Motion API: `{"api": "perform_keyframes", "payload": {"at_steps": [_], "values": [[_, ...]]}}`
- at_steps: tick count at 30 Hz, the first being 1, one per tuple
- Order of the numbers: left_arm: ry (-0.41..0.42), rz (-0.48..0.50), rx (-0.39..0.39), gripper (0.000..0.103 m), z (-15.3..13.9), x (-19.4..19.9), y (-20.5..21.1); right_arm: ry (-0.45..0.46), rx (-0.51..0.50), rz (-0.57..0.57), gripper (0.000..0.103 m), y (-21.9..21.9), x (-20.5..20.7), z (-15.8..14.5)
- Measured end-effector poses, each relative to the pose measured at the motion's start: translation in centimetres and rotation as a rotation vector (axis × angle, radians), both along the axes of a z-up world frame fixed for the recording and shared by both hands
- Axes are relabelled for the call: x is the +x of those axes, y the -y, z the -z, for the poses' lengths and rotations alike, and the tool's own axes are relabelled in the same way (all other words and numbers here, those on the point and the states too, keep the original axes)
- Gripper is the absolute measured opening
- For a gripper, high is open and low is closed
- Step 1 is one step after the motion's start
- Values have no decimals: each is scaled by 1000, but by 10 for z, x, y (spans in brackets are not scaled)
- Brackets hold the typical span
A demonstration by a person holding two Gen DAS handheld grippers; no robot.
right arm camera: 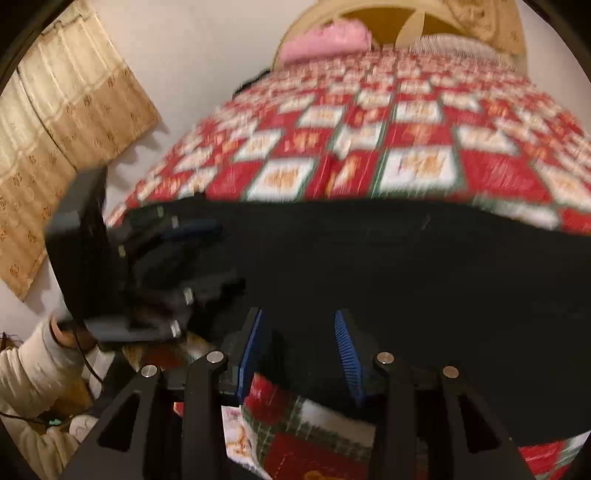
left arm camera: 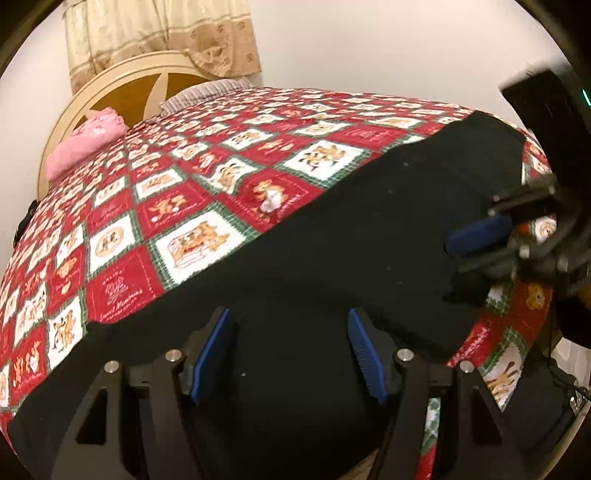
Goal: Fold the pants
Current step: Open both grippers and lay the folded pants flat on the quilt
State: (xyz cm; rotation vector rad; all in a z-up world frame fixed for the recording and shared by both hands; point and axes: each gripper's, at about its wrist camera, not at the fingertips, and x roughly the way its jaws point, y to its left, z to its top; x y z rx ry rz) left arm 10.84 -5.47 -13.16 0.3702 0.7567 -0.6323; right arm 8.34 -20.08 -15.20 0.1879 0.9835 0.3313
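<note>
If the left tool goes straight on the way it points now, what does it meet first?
Most likely the black pants lying on the quilt; the left tool is open above them, though depth is unclear.

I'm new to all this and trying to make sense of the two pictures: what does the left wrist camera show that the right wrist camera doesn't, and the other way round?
Only the left wrist view shows the right gripper from outside, open above the black pants.

Only the right wrist view shows the person's pale sleeve and the left gripper from outside.

Both show the pants lying across the red checked quilt, the pink pillow by the headboard, the beige curtain, and their own open blue-padded fingers.
</note>
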Motion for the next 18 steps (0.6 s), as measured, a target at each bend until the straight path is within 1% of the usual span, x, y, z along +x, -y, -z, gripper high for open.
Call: {"api": "perform_keyframes", "payload": {"at_steps": [2, 4, 6, 9, 11, 14, 18], "values": [[-20, -6, -17, 67, 2, 3, -4, 25, -12, 0, 42, -2, -7, 6], [-28, -9, -27, 67, 2, 5, -5, 15, 12, 8, 42, 2, -8, 6], [-20, -18, -20, 67, -1, 4, -7, -2, 28, 16, 42, 4, -5, 6], [7, -34, -9, 67, -7, 1, -19, -12, -36, -15, 42, -3, -4, 0], [36, -70, -3, 67, -13, -2, -39, -16, -56, -33, 42, -8, -1, -7], [73, -154, 11, 69, -17, -3, -77, 16, -33, -52, 42, -11, 6, -21], [81, -257, 54, 69, -12, -2, -122, 50, 1, -99, 42, -34, 34, -33]]}}
